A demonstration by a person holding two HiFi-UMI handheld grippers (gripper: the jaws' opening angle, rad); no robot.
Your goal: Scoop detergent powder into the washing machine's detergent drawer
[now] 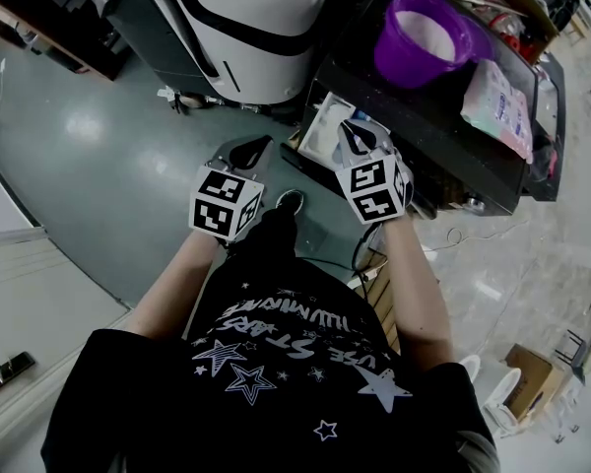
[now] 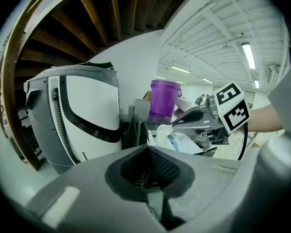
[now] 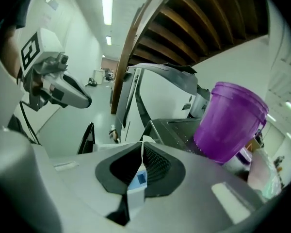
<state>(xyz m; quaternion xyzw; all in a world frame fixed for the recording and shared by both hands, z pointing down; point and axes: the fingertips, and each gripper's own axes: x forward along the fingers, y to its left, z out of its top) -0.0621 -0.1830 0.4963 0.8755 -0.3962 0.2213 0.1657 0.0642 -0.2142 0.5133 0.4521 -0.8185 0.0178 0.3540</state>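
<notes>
From the head view I look steeply down on a dark, flat machine top (image 1: 428, 131) at the upper right. A purple tub (image 1: 422, 42) stands upright and open on it, white inside. Just beside the tub, toward the right edge, a pale printed pouch (image 1: 499, 106) lies flat. Below and to the left spreads a shiny grey-green floor (image 1: 98, 166), which carries a large white-and-black appliance (image 1: 246, 13). A cardboard box (image 1: 529, 377) sits on paler flooring at the lower right.

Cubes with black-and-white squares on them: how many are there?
2. One cube sits on the left gripper, above the green floor. The other sits on the right gripper, beside the white drawer. No others show, though some could be out of view.
</notes>
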